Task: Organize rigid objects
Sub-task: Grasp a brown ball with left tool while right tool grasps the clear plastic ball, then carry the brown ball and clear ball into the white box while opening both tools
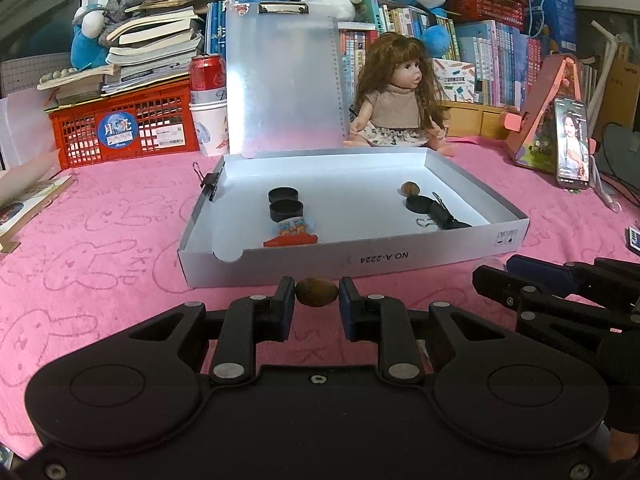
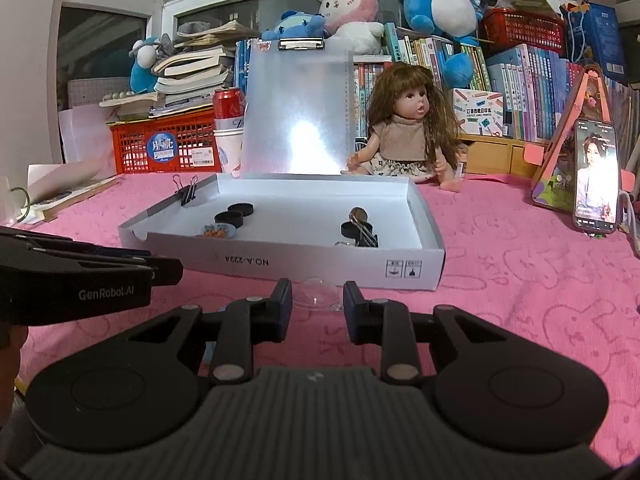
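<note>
From the left wrist, the left gripper (image 1: pixel 317 297) clamps a brown stone (image 1: pixel 316 291) just before the white box (image 1: pixel 352 258); its underside is hidden.

From the right wrist, the right gripper (image 2: pixel 317 298) brackets a clear dome (image 2: pixel 316 299); contact is unclear.

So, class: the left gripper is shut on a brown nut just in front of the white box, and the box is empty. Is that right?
Not quite. The left gripper is indeed shut on the brown nut in front of the white box, but the box is not empty: the left wrist view shows two black caps, another nut and a black binder clip inside.
</note>
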A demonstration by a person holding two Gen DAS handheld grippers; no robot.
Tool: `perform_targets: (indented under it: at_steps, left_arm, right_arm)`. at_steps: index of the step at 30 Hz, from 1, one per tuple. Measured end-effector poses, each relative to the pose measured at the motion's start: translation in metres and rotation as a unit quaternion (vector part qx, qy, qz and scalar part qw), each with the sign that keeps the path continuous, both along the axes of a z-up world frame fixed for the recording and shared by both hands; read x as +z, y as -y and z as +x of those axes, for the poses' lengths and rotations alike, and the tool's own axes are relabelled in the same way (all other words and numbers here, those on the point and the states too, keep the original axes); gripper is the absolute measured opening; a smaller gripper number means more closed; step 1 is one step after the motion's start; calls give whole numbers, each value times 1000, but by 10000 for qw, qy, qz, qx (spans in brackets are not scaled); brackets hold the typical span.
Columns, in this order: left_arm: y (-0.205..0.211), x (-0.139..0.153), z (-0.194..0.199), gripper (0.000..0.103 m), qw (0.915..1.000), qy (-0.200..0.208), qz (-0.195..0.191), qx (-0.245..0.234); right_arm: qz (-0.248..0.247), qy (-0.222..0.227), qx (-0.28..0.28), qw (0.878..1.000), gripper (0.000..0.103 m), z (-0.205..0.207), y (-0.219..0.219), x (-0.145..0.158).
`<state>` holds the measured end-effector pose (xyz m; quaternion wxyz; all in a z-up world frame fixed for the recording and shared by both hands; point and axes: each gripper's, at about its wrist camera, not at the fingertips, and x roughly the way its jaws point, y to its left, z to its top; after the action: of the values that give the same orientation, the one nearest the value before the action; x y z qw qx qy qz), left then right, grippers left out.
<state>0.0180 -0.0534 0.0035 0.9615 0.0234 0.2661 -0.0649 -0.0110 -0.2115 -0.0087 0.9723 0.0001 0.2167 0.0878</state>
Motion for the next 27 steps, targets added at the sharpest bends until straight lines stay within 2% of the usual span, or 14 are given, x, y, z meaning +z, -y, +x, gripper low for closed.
perform_targets:
  at_steps: [16, 27]
  left_arm:
    - [2, 27, 28, 23, 9999, 100, -25, -41]
    - [-9, 60, 67, 23, 9995, 72, -316, -61]
  right_arm:
    - [208, 6, -52, 9998, 32, 30, 6, 19]
    - [353, -43, -119, 9993, 32, 62, 17, 39]
